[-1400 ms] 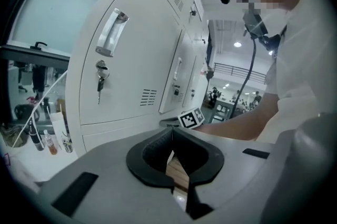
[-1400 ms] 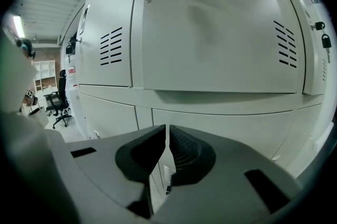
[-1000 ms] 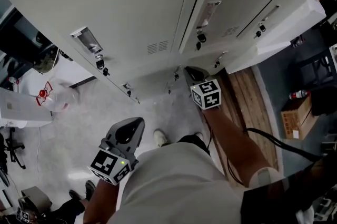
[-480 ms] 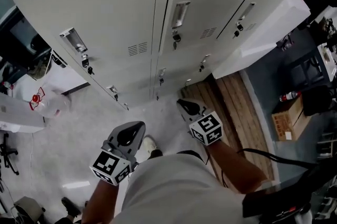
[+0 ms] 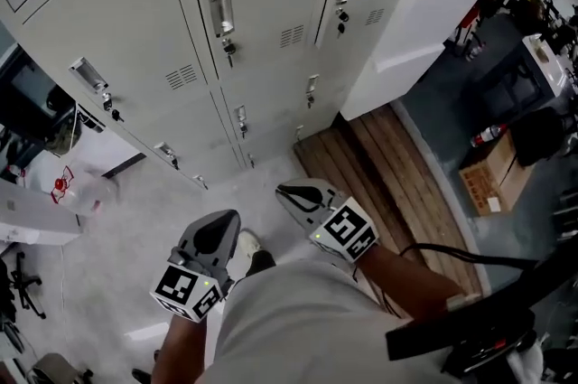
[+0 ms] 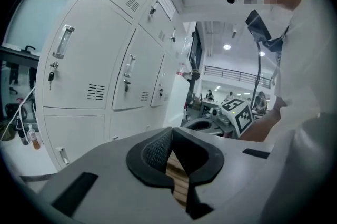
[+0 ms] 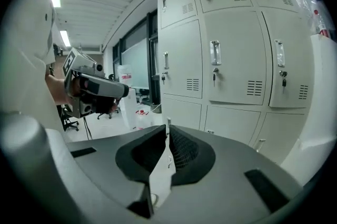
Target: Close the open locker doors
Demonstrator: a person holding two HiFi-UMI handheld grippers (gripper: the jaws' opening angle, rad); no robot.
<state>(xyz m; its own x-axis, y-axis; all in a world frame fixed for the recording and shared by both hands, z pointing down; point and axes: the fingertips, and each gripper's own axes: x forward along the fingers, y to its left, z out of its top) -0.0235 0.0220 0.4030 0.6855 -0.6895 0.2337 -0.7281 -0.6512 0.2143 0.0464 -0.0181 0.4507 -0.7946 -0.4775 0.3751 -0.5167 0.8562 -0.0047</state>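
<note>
Locker doors stand at twelve o'clock, well apart from both grippers. Every door in view sits flush, so I judge no push is due here. The left gripper has its pads pressed together on nothing. The right gripper is likewise closed and empty. Both hang low by the person's torso, probably because no door is within reach. The pads are black cross-ribbed rubber in grey moulded shells. The doors are flat, pale-grey painted sheet metal with louvred vents, recessed shiny pulls and dangling keys. A wooden slat platform lies at two o'clock.
</note>
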